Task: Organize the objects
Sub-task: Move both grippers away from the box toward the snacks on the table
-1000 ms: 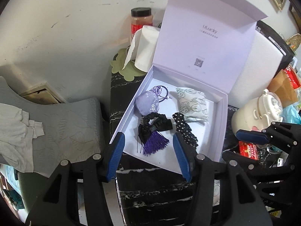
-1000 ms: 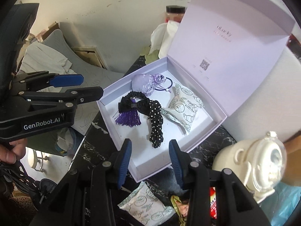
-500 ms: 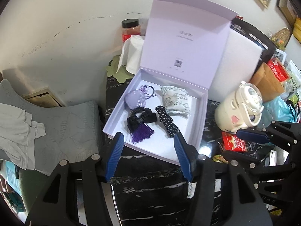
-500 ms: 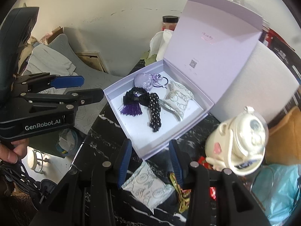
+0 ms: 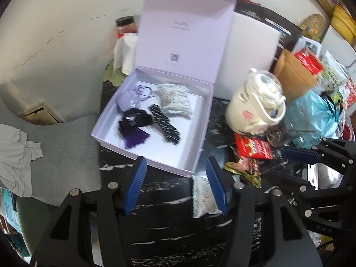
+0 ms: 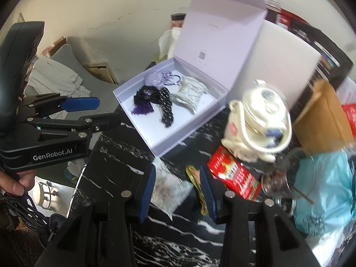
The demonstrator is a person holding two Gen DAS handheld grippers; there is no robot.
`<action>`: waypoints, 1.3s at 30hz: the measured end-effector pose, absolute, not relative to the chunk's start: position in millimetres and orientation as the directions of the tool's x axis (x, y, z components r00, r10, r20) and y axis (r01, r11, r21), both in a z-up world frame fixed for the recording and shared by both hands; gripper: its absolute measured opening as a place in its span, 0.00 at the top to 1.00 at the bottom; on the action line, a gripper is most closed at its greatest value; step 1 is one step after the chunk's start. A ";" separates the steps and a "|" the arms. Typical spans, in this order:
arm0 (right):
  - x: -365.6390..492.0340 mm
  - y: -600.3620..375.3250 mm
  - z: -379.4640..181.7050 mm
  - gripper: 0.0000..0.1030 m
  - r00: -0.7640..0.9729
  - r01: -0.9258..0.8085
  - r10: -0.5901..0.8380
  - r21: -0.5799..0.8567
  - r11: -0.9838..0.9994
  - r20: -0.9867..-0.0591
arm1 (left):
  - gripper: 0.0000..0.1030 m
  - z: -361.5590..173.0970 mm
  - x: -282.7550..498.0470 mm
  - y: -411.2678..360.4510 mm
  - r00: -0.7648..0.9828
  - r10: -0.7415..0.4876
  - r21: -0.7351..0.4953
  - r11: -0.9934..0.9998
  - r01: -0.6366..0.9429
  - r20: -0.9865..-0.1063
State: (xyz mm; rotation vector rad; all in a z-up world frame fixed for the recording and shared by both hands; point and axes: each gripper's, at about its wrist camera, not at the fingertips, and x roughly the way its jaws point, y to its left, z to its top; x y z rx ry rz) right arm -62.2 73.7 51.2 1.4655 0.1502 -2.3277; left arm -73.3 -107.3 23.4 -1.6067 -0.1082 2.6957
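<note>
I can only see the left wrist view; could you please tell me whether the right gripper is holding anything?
Observer: No. The right gripper is open and empty; the white patterned packet shows between its pads, lying on the black marble table.
Operator: Thank you. Can you see what is holding my left gripper?
Observer: Yes. A hand grips the handle of the left gripper at the lower left edge of the right wrist view.
</note>
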 end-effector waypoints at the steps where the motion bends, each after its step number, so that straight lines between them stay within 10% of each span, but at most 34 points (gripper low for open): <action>1: -59.5 78.4 50.2 0.60 -0.381 0.368 -0.259 0.112 -0.923 -0.888 | 0.48 21.5 -72.3 -98.9 -0.473 0.045 -0.063 -0.998 0.022 -0.880; 39: -50.3 200.3 -63.1 0.51 -0.244 0.085 -0.235 0.221 -0.972 -0.941 | 0.35 -83.0 -152.0 46.7 -0.313 0.239 -0.172 -0.958 -0.228 -0.919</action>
